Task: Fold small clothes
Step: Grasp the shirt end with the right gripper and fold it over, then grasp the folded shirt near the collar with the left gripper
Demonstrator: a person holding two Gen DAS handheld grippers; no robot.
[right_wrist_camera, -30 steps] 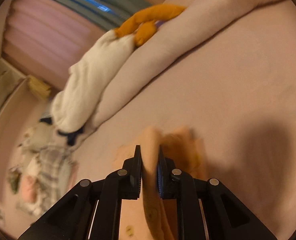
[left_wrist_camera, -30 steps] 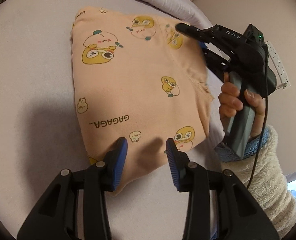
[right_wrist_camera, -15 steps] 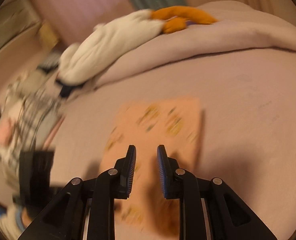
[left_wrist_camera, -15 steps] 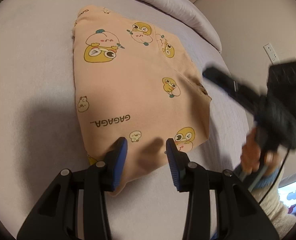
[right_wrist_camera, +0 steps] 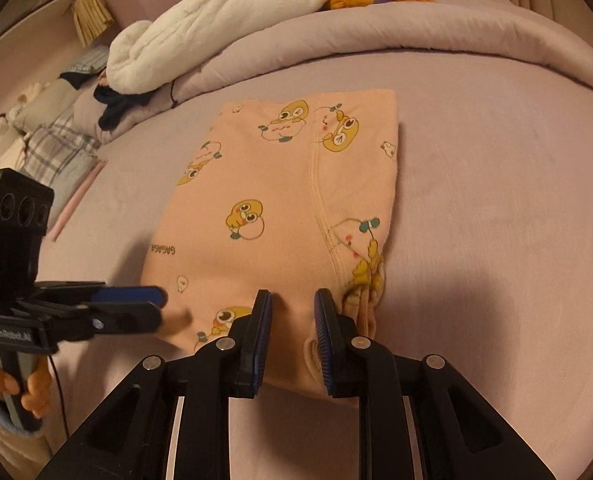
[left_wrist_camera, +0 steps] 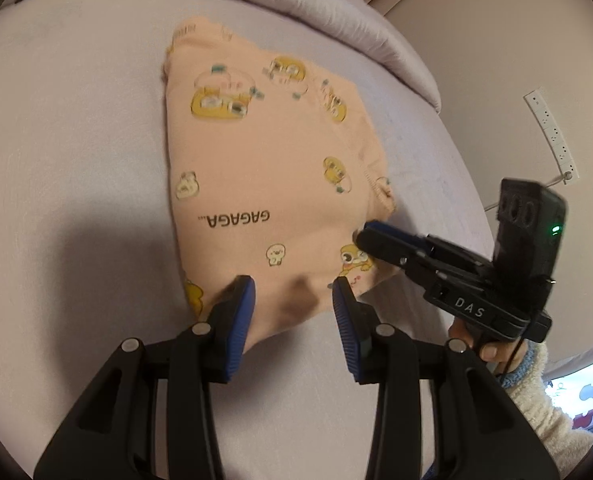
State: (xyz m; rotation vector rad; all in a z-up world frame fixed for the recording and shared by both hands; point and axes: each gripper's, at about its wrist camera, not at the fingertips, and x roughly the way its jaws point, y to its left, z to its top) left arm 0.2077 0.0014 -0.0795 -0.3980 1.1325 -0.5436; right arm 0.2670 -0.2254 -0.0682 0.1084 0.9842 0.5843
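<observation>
A folded peach garment (left_wrist_camera: 272,176) with yellow duck prints and the word GAGAGA lies flat on the lilac bed sheet (left_wrist_camera: 76,160); it also shows in the right wrist view (right_wrist_camera: 292,200). My left gripper (left_wrist_camera: 294,294) is open and empty over the garment's near edge. My right gripper (right_wrist_camera: 292,304) is open with a narrow gap, over the garment's near corner by the seam. The right gripper shows in the left wrist view (left_wrist_camera: 366,236) at the garment's right corner, and the left gripper shows in the right wrist view (right_wrist_camera: 156,304).
A rolled lilac duvet (right_wrist_camera: 376,36) runs along the far side of the bed. A white plush with orange parts (right_wrist_camera: 224,12) lies on it. Plaid and dark clothes (right_wrist_camera: 64,140) are heaped at the left. A wall with a power strip (left_wrist_camera: 552,132) is at the right.
My right gripper let go of the garment's far edge, opened, and swung round to its near right corner. The garment now lies flat. My left gripper stayed open at the near edge.
</observation>
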